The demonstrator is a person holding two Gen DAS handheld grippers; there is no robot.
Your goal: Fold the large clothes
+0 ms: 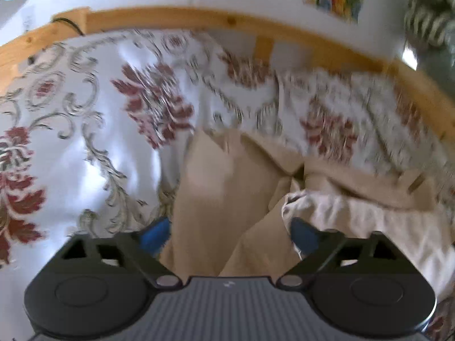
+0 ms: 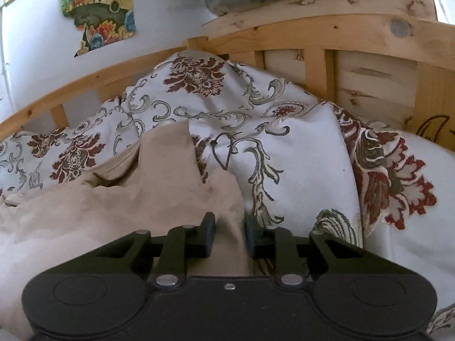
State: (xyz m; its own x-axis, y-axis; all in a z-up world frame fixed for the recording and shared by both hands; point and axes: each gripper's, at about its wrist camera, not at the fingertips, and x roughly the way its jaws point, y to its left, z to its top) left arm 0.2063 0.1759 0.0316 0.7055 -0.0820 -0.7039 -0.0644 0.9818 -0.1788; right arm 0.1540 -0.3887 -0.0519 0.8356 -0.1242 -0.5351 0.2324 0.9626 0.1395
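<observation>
Starting at the left, the left gripper (image 1: 230, 236) stands wide apart, its blue pads (image 1: 155, 234) either side of a ridge of the beige garment (image 1: 216, 187) without pressing on it. It holds nothing. The garment lies crumpled on the floral duvet (image 1: 71, 142), running from below the gripper towards the wooden bed rail (image 1: 176, 17), with a paler, whitish part (image 1: 355, 216) bunched to the right. That view is smeared with motion, so how many layers lie between the pads cannot be told.

The risk on this side, as I judge it: closing now could catch a thick bunch instead of one edge, or pinch the duvet along with the cloth, and any lift would then drag the bedding and spoil the fold.

Further right, the right gripper (image 2: 229, 236) is drawn narrow onto a tongue of the same garment, which fills the gap between its dark fingers (image 2: 209, 234). The cloth rises ahead into a peak (image 2: 170, 147) against the piled duvet and wooden headboard (image 2: 369, 45).

With only one side gripped, pulling from here would likely swing the loose half, twist the garment, and leave a skewed crease. The hold looks like a fold, not a hem, so it could slip out under tension. The heaped duvet also gives an uneven surface for laying anything flat.
</observation>
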